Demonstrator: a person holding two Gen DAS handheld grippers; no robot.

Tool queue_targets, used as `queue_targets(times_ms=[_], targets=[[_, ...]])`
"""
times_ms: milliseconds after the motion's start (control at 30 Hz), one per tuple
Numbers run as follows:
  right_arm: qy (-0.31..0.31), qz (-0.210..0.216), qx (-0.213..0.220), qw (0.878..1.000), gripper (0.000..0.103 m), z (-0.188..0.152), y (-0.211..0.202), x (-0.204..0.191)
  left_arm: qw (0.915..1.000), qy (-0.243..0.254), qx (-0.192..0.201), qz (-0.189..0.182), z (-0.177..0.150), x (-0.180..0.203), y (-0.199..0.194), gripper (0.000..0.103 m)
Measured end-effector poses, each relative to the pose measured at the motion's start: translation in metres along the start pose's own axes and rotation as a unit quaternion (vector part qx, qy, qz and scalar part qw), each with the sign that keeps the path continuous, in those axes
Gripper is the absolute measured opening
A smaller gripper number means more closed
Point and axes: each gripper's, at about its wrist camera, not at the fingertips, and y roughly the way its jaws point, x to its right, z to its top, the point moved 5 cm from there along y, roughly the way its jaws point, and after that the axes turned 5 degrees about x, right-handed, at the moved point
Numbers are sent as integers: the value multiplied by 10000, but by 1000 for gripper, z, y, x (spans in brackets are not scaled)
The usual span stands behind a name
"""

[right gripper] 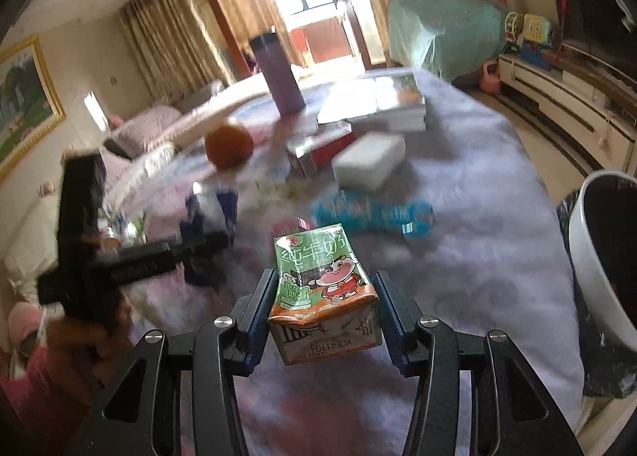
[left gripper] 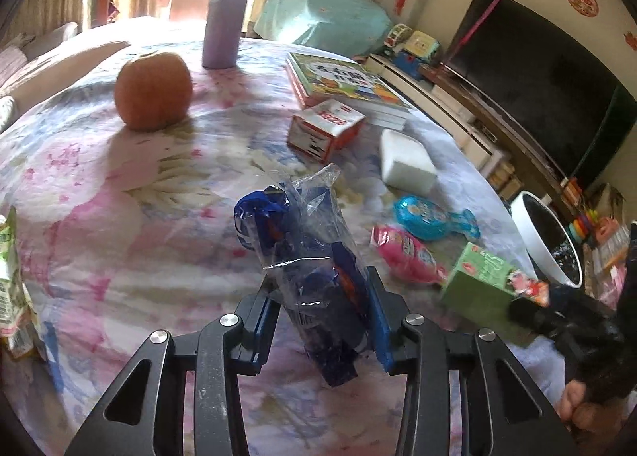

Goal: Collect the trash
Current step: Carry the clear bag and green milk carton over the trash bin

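Two pieces are lifted, the left hand-held gripper pinching a wrapper, the right hand-held gripper a carton; two packets remain on the counter, bin unreached.

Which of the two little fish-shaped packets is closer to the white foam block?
The blue fish packet. It lies just below the white foam block, while the pink fish packet sits further away, beside the green milk carton.

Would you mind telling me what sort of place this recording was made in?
Most likely a home living room: a large dark television on a low cabinet, curtains by a bright window, and a sofa.
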Motion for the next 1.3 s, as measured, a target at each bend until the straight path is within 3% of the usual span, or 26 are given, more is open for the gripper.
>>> queue_targets(times_ms=[267, 400, 567, 633, 667, 700, 933, 1300], targets=[[-357, -77, -351, 9987, 51, -8, 18, -9, 10000, 13, -37, -13, -3, 1, -7, 39], [-309, -101, -385, 9987, 70, -9, 20, -6, 10000, 69, -51, -36, -6, 5, -12, 39], [-350, -170, -332, 9987, 70, -7, 19, -5, 9999, 135, -61, -75, -8, 11, -14, 39], [-427, -179, -324, 9984, 65, -5, 21, -7, 9998, 157, -68, -85, -9, 14, -14, 39], [-493, -168, -331, 9981, 58, -5, 22, -10, 9998, 164, -82, -93, -10, 15, -15, 39], [-495, -124, -343, 9981, 45, -4, 23, -11, 9998, 170, -94, -99, -11, 16, -15, 39], [-112, -86, -203, 9997, 43, -10, 8, 4, 9989, 346, -106, -313, -12, 42, -20, 39], [870, -446, 439, 9942, 42, -15, -58, 69, 9897, 969, -385, -977, -17, 118, 0, 39]])
